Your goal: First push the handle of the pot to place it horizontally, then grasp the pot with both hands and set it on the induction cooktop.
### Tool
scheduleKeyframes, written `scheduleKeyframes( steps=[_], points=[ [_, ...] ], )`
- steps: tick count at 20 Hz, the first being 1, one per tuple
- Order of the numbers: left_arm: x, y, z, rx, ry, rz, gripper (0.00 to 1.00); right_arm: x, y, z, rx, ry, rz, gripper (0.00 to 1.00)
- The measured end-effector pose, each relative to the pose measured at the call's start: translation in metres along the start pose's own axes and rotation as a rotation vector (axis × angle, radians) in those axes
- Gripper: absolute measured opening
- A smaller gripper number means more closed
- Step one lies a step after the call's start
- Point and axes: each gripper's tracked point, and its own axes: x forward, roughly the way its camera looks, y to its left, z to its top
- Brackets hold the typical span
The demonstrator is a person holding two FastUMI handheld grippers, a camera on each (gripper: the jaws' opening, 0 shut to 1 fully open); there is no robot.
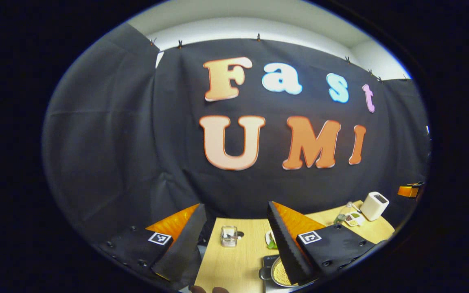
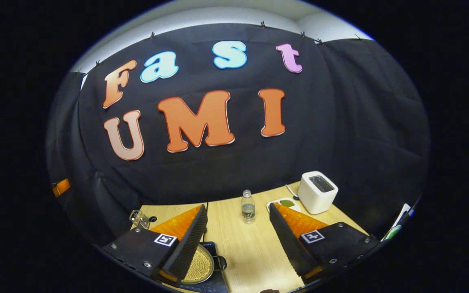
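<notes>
Both grippers hover high over the wooden table [image 2: 250, 244], cameras aimed mostly at the booth wall, so only the table's far part shows at the bottom of each frame.

Left gripper [image 1: 236, 240]: fingers spread wide, nothing between them. In the left gripper view the pot [image 1: 280, 273] sits at bottom centre, half hidden behind the right-hand finger, full of something yellow and grainy. A dark stub at its left rim is probably a handle; can't tell its angle.

Right gripper [image 2: 238, 240]: also spread wide, empty. In the right gripper view the pot [image 2: 200, 266] is at lower left, tucked behind the left-hand finger, with a dark loop handle sticking out on its right side. It seems to rest on a dark flat slab, possibly the induction cooktop [image 2: 208, 285], but the edge of the frame cuts it off, so not sure.

Each view puts the pot toward the other gripper's side, so it lies between the two hands, which suits a two-sided grasp. Open fingers fit a pre-contact pose; handle push looks not yet started.

Clutter at the back, well apart from the pot: water bottle [image 2: 248, 207], white toaster [image 2: 318, 191], small dish with greens [image 2: 284, 203], clear glass jar [image 1: 229, 236].
</notes>
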Motion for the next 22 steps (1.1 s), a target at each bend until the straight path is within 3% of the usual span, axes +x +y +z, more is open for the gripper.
scheduleKeyframes(
  steps=[3, 8, 13, 22],
  points=[
    [-0.025, 0.004, 0.051, -0.072, -0.098, -0.027, 0.97, -0.022, -0.005, 0.030, -0.010, -0.086, -0.013, 0.95],
    [-0.062, 0.032, 0.090, -0.009, -0.227, 0.067, 0.97, -0.057, -0.015, 0.060, -0.035, -0.184, -0.042, 0.95],
    [-0.071, 0.029, 0.088, -0.033, -0.226, 0.050, 0.97, -0.081, -0.032, 0.072, -0.048, -0.241, -0.085, 0.95],
    [-0.065, 0.024, 0.079, -0.014, -0.197, 0.042, 0.97, -0.079, -0.061, 0.065, -0.025, -0.237, -0.136, 0.95]
  ],
)
